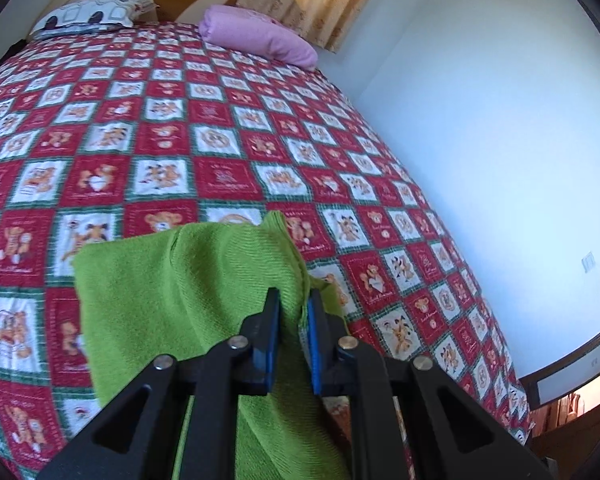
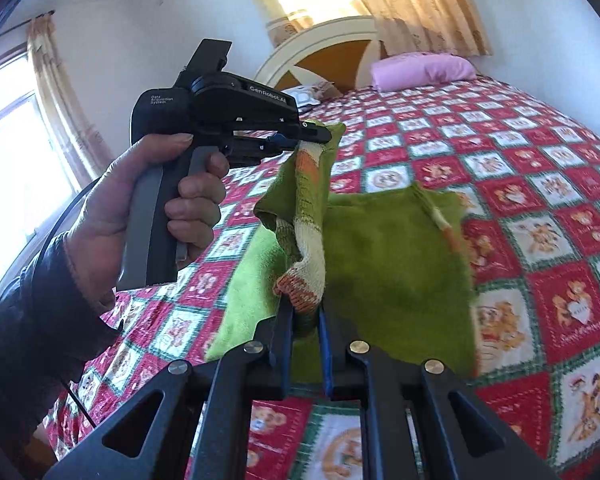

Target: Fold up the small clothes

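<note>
I hold one tool in each hand, and both are clamped on the same green knitted garment [image 2: 400, 264] above the bed [image 1: 220, 128].

Starting at nine o'clock in the right wrist view, my left hand [image 2: 140, 216] grips its handle, and my left tool [image 2: 300, 138] pinches a bunched corner of the garment just past centre, toward twelve. A cuff striped in cream and orange [image 2: 306, 248] hangs from that pinch down toward six. There my right tool [image 2: 305, 320] has its blue pads closed on the knit at the cuff's lower end. The rest of the garment sags toward three o'clock, partly lying on the checked bedspread [image 2: 540, 184].

In the left wrist view, the cloth runs between the pads at six o'clock and spreads toward nine.

I judge the folding barely begun: the garment is lifted and stretched between my tools, not yet laid flat, and I see no crease or finished fold. Spreading, folding and setting down remain.

Writing: the left tool's body reads "GenRobot.AI", with small print nearby that looks like "Data Acquisition System". The words inside the bedspread's red squares are too blurred to read.
</note>
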A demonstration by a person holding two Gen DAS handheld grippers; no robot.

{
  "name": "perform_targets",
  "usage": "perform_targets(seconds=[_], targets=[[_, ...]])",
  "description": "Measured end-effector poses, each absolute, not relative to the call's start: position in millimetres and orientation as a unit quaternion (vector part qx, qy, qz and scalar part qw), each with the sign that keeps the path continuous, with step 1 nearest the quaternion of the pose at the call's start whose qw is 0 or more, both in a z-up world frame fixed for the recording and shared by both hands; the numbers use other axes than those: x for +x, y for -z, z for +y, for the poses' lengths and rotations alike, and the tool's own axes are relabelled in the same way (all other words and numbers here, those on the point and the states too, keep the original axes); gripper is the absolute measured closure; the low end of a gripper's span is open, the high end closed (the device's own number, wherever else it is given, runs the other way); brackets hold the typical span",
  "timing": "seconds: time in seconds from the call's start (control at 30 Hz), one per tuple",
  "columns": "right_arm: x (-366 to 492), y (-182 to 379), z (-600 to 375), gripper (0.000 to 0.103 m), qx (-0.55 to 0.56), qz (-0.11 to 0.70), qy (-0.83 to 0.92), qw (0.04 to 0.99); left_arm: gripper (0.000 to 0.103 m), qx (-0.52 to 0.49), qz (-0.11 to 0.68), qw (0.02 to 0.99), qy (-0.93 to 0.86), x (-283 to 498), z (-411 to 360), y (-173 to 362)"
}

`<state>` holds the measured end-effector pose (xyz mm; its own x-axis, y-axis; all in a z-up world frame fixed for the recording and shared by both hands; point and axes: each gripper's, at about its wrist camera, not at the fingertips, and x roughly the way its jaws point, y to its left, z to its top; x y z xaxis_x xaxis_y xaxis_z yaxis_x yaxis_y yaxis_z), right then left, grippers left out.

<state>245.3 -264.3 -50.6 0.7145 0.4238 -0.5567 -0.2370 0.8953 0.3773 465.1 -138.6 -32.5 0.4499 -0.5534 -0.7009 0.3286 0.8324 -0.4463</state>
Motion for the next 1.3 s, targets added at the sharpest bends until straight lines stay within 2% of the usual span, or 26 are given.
perform_targets(seconds=[0.43, 0.57, 0.67, 0.7, 0.73, 0.77, 0.83, 0.87, 0.9, 1.0, 1.03, 1.1, 1.17, 1.23, 1.3], targets=[[239, 89, -327, 0.096, 0.194, 0.365, -0.12, 0.903, 0.088, -0.095, 0.488, 0.822, 0.277, 474, -217, 81], [241, 105, -341, 0.096, 0.212, 0.376, -0.106, 0.896, 0.08, -0.088, 0.489, 0.825, 0.267, 469, -219, 85], [235, 115, -349, 0.096, 0.234, 0.376, -0.107, 0.89, 0.052, -0.087, 0.457, 0.842, 0.272, 449, -199, 69], [232, 114, -350, 0.094, 0.229, 0.373, -0.101, 0.893, 0.038, -0.086, 0.441, 0.85, 0.275, 439, -189, 63], [228, 110, -350, 0.088, 0.222, 0.366, -0.095, 0.898, 0.03, -0.082, 0.423, 0.86, 0.274, 428, -177, 57], [225, 107, -351, 0.083, 0.217, 0.362, -0.087, 0.903, 0.028, -0.075, 0.408, 0.868, 0.273, 416, -165, 53], [217, 91, -354, 0.05, 0.197, 0.334, -0.052, 0.92, 0.028, -0.064, 0.386, 0.881, 0.267, 396, -144, 51], [215, 84, -355, 0.044, 0.194, 0.318, -0.043, 0.927, 0.028, -0.051, 0.372, 0.892, 0.253, 381, -128, 52], [212, 74, -356, 0.043, 0.192, 0.297, -0.037, 0.935, 0.028, -0.042, 0.363, 0.899, 0.24, 371, -118, 56], [235, 55, -345, 0.043, 0.178, 0.302, -0.073, 0.934, 0.025, -0.02, 0.348, 0.915, 0.202, 352, -99, 70], [244, 54, -342, 0.043, 0.177, 0.305, -0.08, 0.932, 0.017, -0.018, 0.349, 0.918, 0.189, 345, -91, 79], [274, 53, -330, 0.043, 0.175, 0.326, -0.097, 0.924, 0.012, -0.025, 0.357, 0.917, 0.177, 343, -88, 89], [304, 64, -321, 0.054, 0.191, 0.365, -0.107, 0.905, 0.011, -0.029, 0.374, 0.911, 0.172, 343, -88, 101], [333, 80, -315, 0.087, 0.178, 0.406, -0.097, 0.891, 0.011, -0.036, 0.379, 0.908, 0.175, 341, -88, 107], [341, 89, -318, 0.088, 0.17, 0.417, -0.073, 0.89, 0.009, -0.036, 0.384, 0.905, 0.179, 339, -89, 110]])
